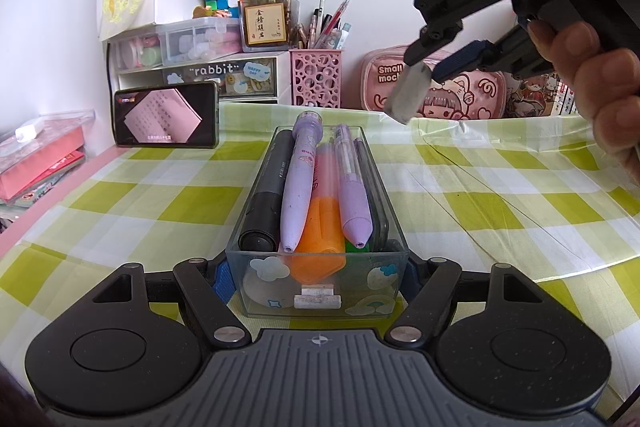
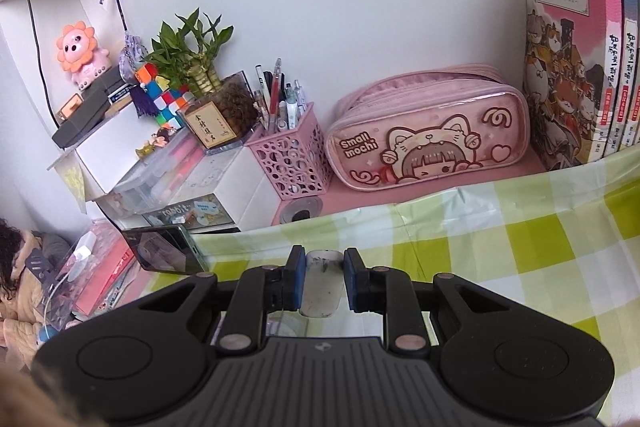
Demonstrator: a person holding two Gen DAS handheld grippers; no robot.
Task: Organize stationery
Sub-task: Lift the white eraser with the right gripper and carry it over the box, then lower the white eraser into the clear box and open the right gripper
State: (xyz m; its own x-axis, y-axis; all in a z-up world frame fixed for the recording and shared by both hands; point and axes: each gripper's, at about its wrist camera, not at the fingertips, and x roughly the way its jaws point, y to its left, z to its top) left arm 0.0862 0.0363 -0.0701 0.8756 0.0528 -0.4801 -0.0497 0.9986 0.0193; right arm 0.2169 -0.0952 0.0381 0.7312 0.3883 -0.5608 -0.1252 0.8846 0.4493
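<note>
Now the right claw (image 1: pixel 424 67) pinches a grey eraser (image 1: pixel 406 93) in the air at two o'clock from the clear tray (image 1: pixel 316 291), which the left claw (image 1: pixel 316 277) clamps (pens fill it). Lower gently, releasing only over the near-end gap.

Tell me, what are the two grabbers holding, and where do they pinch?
Left gripper clamps the clear pen tray by its near end's sides. Right gripper pinches a grubby white eraser across its two sides.
</note>
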